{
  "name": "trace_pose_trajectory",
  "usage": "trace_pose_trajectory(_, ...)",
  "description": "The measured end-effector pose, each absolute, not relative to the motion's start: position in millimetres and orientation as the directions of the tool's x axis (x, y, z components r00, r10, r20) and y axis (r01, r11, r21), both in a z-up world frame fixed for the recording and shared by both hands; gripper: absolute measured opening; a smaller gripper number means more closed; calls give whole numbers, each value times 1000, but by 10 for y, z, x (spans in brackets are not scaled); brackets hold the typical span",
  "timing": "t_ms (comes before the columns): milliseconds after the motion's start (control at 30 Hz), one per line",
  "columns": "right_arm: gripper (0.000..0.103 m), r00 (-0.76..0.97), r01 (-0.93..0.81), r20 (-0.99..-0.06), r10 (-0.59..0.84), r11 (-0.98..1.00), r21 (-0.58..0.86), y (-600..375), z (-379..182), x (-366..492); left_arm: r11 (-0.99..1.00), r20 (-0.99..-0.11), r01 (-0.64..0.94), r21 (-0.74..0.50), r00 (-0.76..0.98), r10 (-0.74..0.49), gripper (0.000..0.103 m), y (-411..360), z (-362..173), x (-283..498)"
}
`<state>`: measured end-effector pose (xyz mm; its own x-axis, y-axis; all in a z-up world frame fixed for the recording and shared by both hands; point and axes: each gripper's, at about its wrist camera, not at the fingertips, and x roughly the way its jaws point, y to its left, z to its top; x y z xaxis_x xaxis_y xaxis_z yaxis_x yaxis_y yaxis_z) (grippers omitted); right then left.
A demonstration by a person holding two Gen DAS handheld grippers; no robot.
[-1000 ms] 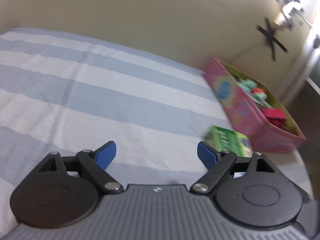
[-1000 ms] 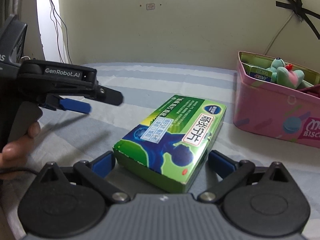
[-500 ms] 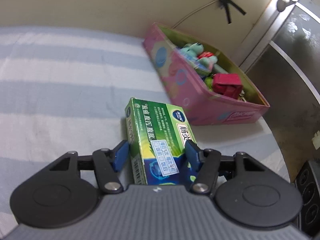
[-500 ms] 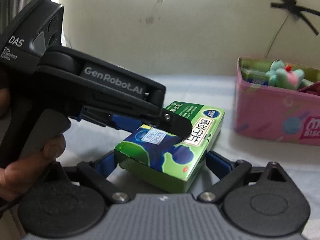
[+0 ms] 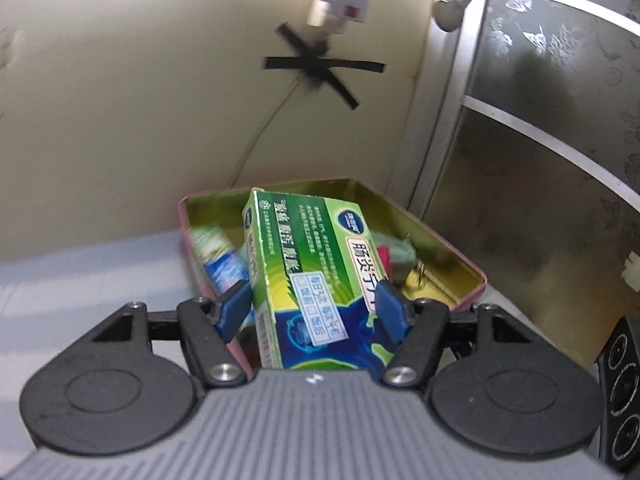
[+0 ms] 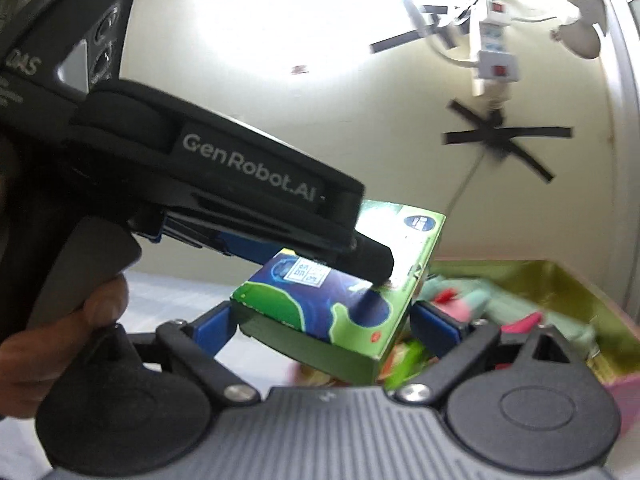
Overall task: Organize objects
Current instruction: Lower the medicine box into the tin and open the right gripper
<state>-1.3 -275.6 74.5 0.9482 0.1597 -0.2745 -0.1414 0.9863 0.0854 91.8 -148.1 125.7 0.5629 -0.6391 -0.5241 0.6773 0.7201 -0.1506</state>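
Blue pads of the left tool [image 5: 312,310] press both long sides of the green medicine box [image 5: 316,276], so that tool is clamped on it and carries it. The box's long axis runs straight ahead toward 12 o'clock, its far end tipped up and reaching out over the pink tin [image 5: 452,248]. The tin's open mouth lies directly ahead and below, its near wall just under the pads, and its gold inside shows at 1 to 2 o'clock.

The right tool [image 6: 320,326] sits at the box's other side with its pads spread wider than the carton; motion blur makes it hard to say whether either pad touches, but it does not appear to grip. In the right wrist view, the left tool crosses from 10 o'clock, and the tin lies toward 3 o'clock.

Free room inside the tin looks tight: a soft toy [image 6: 472,300], a red item and other packets already fill much of it. The clearest gap seems to be along the right-hand wall, at 2 o'clock in the left wrist view. The striped bed [image 5: 92,264] lies at 9 o'clock.
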Motion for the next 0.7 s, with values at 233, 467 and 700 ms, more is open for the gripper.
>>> trace_pose_trajectory(233, 96, 910, -22, -410, 55, 996, 86, -3164, 573, 605, 744, -567, 652, -145, 562, -603, 73, -1993, 1117, 1408)
trace_pose_trajectory(467, 103, 917, 57, -400, -2, 990, 126, -3395, 428, 662, 810, -594, 583, -63, 630, -500, 77, -2126, 925, 1488)
trace_pose_trajectory(700, 103, 929, 50, -369, 6, 989, 142, -3346, 499, 402, 844, -591, 537, 0, 681, -433, 77, -2020, 980, 1386)
